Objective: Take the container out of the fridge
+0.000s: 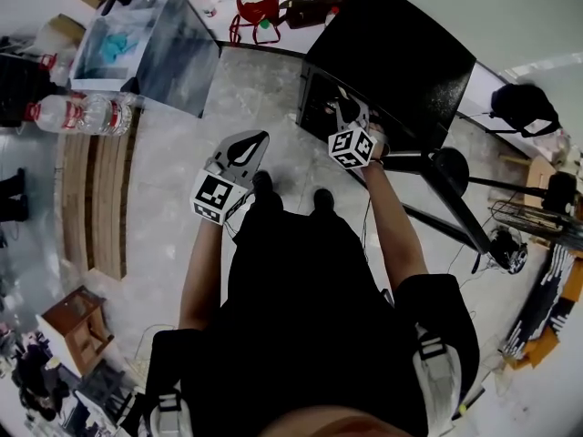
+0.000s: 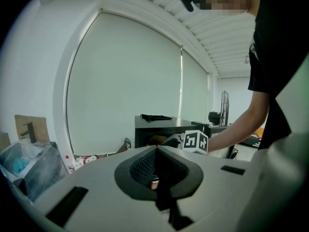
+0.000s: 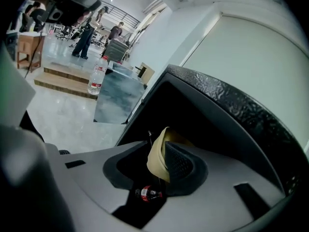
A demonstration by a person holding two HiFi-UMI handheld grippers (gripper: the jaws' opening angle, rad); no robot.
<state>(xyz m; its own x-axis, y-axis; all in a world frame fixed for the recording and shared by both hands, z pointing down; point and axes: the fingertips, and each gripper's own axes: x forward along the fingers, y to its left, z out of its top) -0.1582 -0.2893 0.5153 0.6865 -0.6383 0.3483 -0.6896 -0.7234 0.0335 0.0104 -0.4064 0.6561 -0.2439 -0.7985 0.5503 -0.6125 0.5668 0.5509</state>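
Note:
A black mini fridge (image 1: 401,53) stands on the floor with its dark opening facing me. My right gripper (image 1: 346,109) reaches into that opening. In the right gripper view the right gripper (image 3: 161,151) is shut on the thin rim of a cream-coloured container (image 3: 155,163), just inside the fridge (image 3: 231,110). A small bottle with a red label (image 3: 148,194) lies below the jaws. My left gripper (image 1: 248,151) hangs over the floor left of the fridge. Its jaws meet at the tips with nothing held. From the left gripper (image 2: 155,150) the fridge (image 2: 154,127) shows ahead.
A clear plastic bin (image 1: 146,39) and a large water bottle (image 1: 82,114) sit at the far left. A low wooden step (image 1: 96,198) runs along the left. A red bag (image 1: 257,5) lies by the wall. A black stand (image 1: 446,167) rises right of the fridge.

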